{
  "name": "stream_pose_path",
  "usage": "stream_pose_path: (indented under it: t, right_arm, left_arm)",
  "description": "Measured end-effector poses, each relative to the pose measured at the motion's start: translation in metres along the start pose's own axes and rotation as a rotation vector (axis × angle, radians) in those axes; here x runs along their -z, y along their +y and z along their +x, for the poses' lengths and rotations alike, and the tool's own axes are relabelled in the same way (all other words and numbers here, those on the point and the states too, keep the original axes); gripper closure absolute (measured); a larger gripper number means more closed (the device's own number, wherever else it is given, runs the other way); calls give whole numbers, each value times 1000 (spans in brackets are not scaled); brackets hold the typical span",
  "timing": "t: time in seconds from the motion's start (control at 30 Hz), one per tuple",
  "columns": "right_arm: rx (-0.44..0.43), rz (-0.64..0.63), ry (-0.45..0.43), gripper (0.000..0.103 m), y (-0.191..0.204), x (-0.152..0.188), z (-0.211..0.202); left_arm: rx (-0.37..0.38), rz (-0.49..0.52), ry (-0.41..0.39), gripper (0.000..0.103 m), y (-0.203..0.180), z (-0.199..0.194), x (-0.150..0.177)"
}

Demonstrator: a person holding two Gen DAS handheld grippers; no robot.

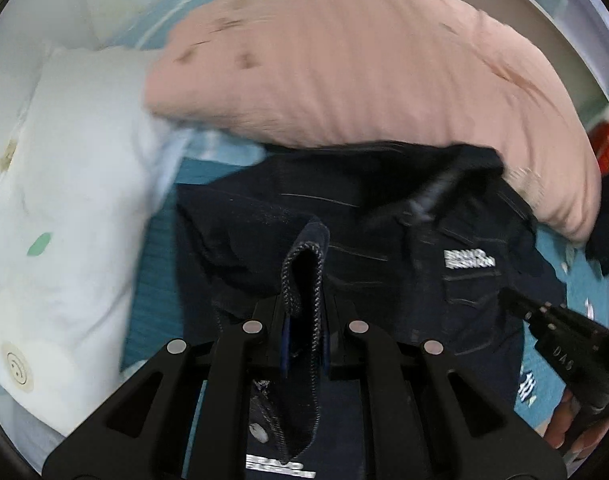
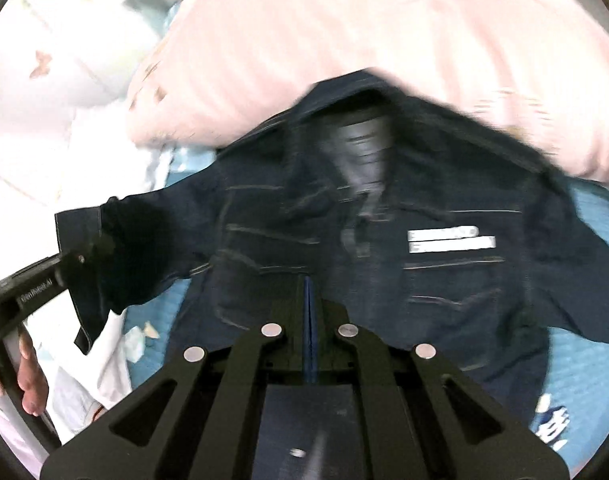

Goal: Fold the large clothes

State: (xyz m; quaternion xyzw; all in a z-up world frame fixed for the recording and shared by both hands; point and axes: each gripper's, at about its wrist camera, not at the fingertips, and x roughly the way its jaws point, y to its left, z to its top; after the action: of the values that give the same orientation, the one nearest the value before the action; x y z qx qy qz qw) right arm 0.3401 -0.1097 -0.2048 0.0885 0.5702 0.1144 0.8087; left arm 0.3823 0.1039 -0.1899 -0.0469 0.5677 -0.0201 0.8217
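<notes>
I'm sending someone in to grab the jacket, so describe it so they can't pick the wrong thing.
Start at the big pink quilt heaped on the teal bed sheet. The dark denim jacket lies spread just below it, collar touching the quilt. It is the only dark item there, with pale stitching and a white two-line logo on its chest.

a big pink quilt (image 1: 344, 60) is crowding the far side, its edge lying against the dark jacket's (image 2: 384, 240) collar, so nothing is passing there. a white pillow (image 1: 64, 200) is blocking the left flank. a narrow strip of teal bedsheet (image 1: 156, 264) is staying open between pillow and jacket, and more sheet is showing bare off the jacket's right side.
</notes>
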Motion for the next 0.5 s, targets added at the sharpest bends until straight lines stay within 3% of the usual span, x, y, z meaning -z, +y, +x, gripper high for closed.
stream_pose_path:
  t: [0.33,0.5]
  right_arm:
    - [24,85,-57,102,-106,33,-57]
    - [21,137,-48,102,-144,52,-61]
  left_arm:
    - [84,150,16,93,-158,20,0]
    - [12,185,43,93,-210,61,6]
